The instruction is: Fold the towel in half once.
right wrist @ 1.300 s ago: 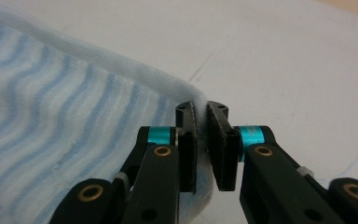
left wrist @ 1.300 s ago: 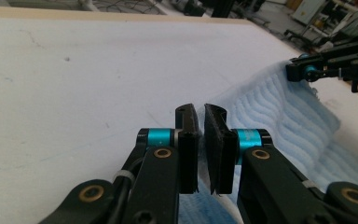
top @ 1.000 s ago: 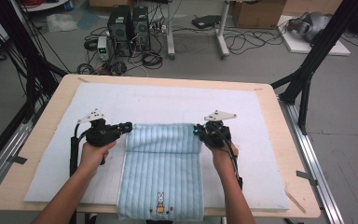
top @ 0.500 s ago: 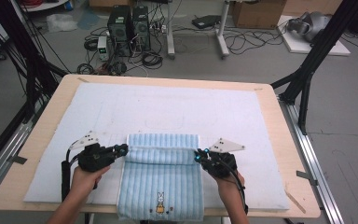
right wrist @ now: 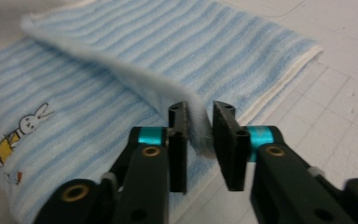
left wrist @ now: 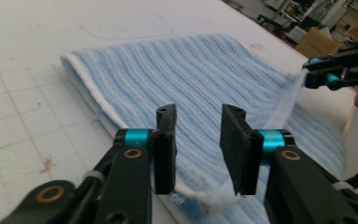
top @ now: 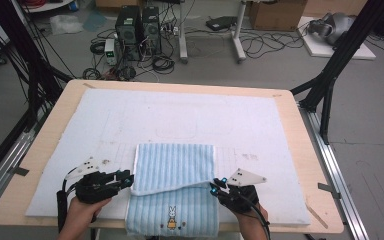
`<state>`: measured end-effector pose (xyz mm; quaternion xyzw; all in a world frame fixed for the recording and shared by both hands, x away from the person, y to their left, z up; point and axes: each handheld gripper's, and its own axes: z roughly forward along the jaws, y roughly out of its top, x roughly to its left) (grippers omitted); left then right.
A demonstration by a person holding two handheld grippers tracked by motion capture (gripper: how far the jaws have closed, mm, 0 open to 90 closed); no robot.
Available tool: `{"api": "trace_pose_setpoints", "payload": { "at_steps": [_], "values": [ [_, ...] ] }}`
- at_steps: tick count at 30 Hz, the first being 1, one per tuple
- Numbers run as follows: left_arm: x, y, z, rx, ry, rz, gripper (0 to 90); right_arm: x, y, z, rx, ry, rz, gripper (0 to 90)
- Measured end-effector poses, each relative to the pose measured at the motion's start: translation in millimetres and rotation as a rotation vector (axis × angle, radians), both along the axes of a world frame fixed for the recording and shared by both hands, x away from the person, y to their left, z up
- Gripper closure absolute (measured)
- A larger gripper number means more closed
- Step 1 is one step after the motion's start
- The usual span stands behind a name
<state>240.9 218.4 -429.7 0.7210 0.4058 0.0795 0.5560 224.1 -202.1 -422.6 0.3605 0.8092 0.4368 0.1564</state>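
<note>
A light blue striped towel lies on the white mat, its far half folded toward me over the near half, which bears a small bunny picture. At the fold's left corner, my left gripper stands open, and that corner rests slack on the towel between and below its jaws. My right gripper is shut on the right corner of the folded layer and holds it a little above the lower layer. The left gripper view shows that raised corner running up to the right gripper.
The white mat covers most of the wooden table, with bare mat beyond the towel and to both sides. Black frame legs stand at the table's right, and computers and cables sit on the floor behind.
Both grippers moved toward the near edge, drawing the towel's far edge over its near half. The left jaws now stand apart and the left corner has dropped.
</note>
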Motion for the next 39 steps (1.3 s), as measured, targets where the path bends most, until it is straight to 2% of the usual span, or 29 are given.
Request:
{"api": "trace_pose_setpoints", "payload": {
  "at_steps": [2,5,10,16,25,30,36,39],
  "values": [
    [1.8,2.3,-0.2,0.001,0.0,0.015,62.5,-2.0,-4.5,3.7,0.07,-0.002,0.005,63.4],
    [6.8,4.6,-2.6,-0.002,0.018,0.045,57.5,-1.6,-8.8,8.1,0.095,-0.042,-0.01,60.0],
    [15.7,6.7,-5.1,0.023,0.029,0.079,51.9,11.3,-10.8,-0.5,0.054,-0.018,-0.088,56.7],
    [30.7,8.1,-5.5,0.046,0.029,0.098,50.6,29.1,-9.8,-5.0,0.03,-0.016,-0.127,55.9],
    [61.3,-0.9,-12.7,0.082,0.066,0.074,47.7,59.3,-2.3,-13.7,-0.005,0.024,-0.13,52.4],
    [77.9,-5.7,-16.3,0.115,0.078,0.064,49.5,76.3,4.3,-18.5,-0.054,0.049,-0.124,52.5],
    [90.2,-16.5,-22.4,0.164,0.095,0.05,50.8,91.2,10.6,-24.8,-0.085,0.098,-0.109,51.9],
    [91.2,-22.6,-23.0,0.212,0.095,0.042,51.2,93.3,11.1,-24.9,-0.094,0.089,-0.098,51.9]
  ]
}}
